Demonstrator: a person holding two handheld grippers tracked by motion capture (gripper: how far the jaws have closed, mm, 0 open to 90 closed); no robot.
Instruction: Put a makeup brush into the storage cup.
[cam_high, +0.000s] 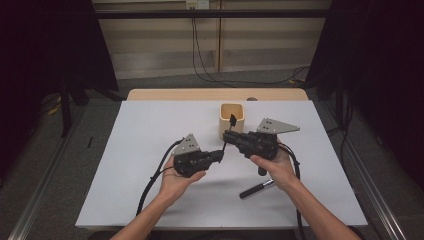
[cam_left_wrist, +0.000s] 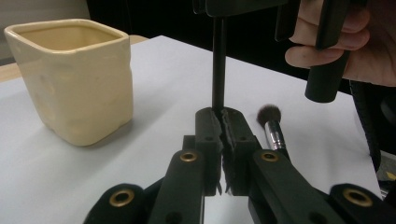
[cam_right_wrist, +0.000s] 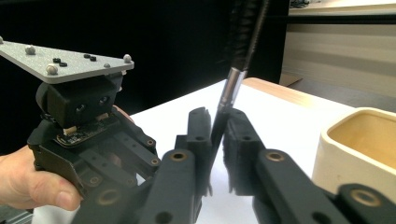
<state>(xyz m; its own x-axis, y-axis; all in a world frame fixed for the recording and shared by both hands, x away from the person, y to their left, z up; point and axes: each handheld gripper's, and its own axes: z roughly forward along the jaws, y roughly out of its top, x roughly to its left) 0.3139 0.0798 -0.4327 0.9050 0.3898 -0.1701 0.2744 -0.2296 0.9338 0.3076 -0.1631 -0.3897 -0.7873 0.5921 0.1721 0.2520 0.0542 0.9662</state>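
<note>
A thin black make-up brush (cam_high: 225, 144) is held in the air between both grippers, just in front of the cream cup (cam_high: 223, 125). My left gripper (cam_high: 220, 154) is shut on the lower end of its handle (cam_left_wrist: 218, 65), which rises straight up from the jaws (cam_left_wrist: 219, 114). My right gripper (cam_high: 229, 135) is shut on the handle higher up, just below the silver ferrule (cam_right_wrist: 230, 88), with the dark bristles above it. The brush head (cam_high: 233, 120) shows dark against the cup's front.
A second brush (cam_high: 256, 189) with a black handle and silver ferrule lies on the white table (cam_high: 150, 130) near the right forearm; its bristles (cam_left_wrist: 269, 114) are just beyond my left jaws. The cup (cam_left_wrist: 79, 93) stands at the table's far middle. Cables trail from both grippers.
</note>
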